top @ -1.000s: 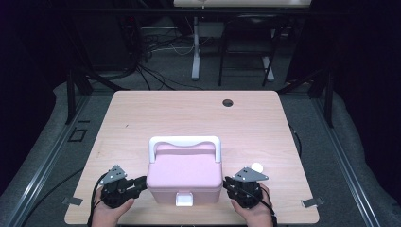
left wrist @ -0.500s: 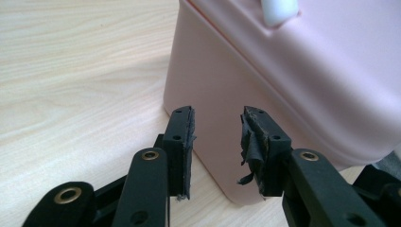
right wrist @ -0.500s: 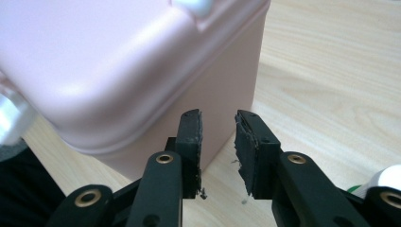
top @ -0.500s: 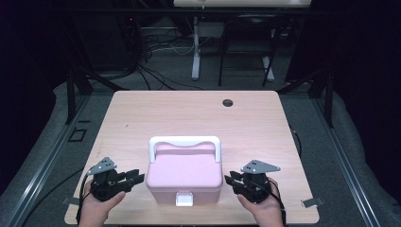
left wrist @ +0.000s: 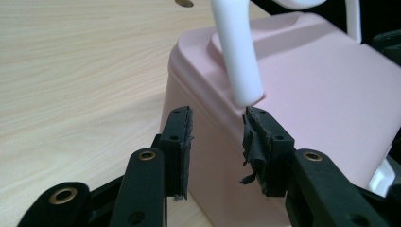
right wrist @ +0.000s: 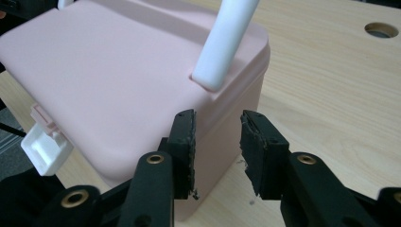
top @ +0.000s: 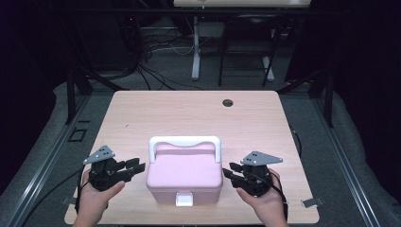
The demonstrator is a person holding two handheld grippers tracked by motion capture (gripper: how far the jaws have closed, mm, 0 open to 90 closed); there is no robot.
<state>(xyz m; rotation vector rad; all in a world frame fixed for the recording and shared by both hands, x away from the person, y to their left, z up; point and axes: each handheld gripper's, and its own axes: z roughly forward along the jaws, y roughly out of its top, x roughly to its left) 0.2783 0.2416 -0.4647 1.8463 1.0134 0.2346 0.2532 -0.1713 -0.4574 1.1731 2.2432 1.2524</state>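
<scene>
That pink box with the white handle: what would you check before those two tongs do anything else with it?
1. Pink box flat on the table: ok.
2. White handle upright and free: ok.
3. Front latch closed: cannot tell.
4. Left tongs open, nothing between the jaws, which have just been opening: ok.
5. Right tongs open, nothing held, jaws just been opening too: ok.
6. Both tongs apart from the box's sides: ok.
</scene>
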